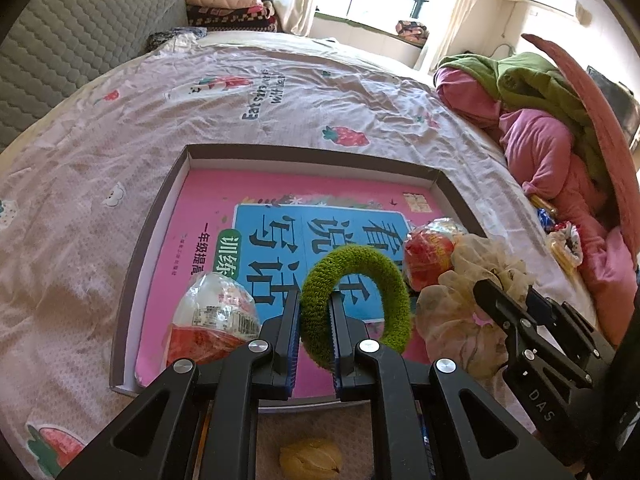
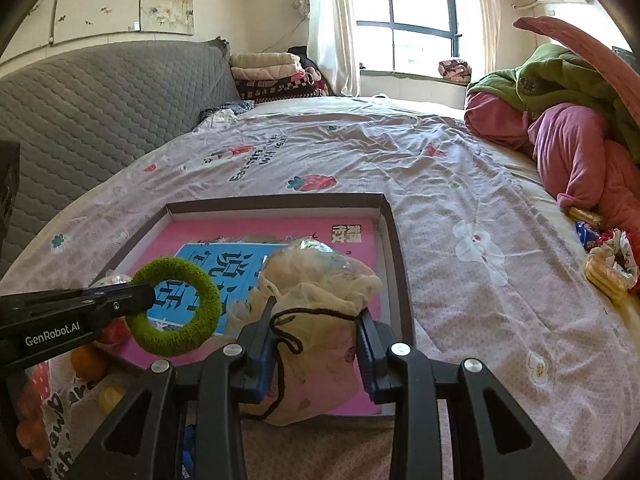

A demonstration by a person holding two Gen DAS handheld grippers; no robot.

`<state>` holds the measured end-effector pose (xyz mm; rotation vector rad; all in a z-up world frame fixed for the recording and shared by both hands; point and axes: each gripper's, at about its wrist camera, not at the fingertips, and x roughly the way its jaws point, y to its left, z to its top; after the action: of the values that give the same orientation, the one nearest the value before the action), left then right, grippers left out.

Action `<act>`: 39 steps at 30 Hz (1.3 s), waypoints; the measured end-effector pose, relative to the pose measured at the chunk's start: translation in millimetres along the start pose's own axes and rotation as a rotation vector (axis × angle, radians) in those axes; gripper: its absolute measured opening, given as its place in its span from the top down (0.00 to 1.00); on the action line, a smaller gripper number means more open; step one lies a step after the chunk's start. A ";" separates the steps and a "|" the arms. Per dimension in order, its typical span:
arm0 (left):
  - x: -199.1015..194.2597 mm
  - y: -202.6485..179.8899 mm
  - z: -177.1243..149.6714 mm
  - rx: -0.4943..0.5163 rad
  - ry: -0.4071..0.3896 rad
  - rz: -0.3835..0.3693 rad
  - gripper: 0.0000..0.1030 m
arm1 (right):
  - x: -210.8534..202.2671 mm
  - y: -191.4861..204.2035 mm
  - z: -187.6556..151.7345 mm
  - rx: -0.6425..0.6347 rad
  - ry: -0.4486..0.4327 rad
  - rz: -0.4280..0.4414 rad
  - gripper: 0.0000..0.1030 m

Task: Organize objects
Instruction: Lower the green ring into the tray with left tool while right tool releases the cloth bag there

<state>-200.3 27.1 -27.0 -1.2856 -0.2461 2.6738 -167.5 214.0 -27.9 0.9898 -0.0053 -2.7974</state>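
Mid-task, judging by the layout. Left claw (image 1: 315, 320) clamped on a green ring (image 1: 356, 304), held above the tray (image 1: 132, 264) on the bed (image 1: 280, 92). Right claw (image 2: 316, 344) closed around a sheer drawstring pouch (image 2: 316, 292), cord dangling between the fingers, pouch over the tray's near right part; whether resting on the tray or lifted slightly, cannot tell.

Already in the tray: a pink book (image 1: 208, 216) flat on the bottom, a wrapped red snack (image 1: 212, 320) at the near left, another red packet (image 1: 428, 252) toward the right side, just beside the pouch.

Still to gather, by the look of it: a yellow item (image 1: 310, 460) on the bed just short of the tray's near wall, orange and yellow pieces (image 2: 88, 364) off the tray's near left corner, and a scatter of wafers and a patterned scrunchie (image 2: 612, 264) well apart at the right edge of the bed, near the heaped pink and green clothes (image 2: 568, 136).

Roughly half done as a guess: ring and pouch both over the tray but not yet released, loose items outside not yet collected.
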 end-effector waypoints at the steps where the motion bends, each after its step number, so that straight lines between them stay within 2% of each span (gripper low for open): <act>1: 2.1 0.1 0.0 0.002 0.004 0.000 0.87 | 1.2 0.7 -0.2 -0.002 -0.001 0.002 0.66; 5: 8.4 0.5 -1.1 0.005 0.018 0.011 0.87 | 8.9 5.9 -2.1 -0.035 0.009 -0.019 0.66; 17: 9.7 -4.2 -7.2 0.033 0.033 0.022 0.87 | 1.9 -3.0 -13.5 -0.003 0.022 -0.028 0.66; 31: 7.1 -7.0 -13.8 0.040 0.049 0.016 0.87 | -5.6 -7.4 -21.9 0.028 0.059 -0.025 0.54; 39: 6.1 -5.7 -16.7 0.046 0.054 0.038 0.81 | -13.9 -5.6 -24.5 0.016 0.057 -0.030 0.53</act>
<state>-190.5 35.2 -40.7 -1.3602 -0.1539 2.6547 -142.4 223.1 -38.6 1.0819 -0.0050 -2.7985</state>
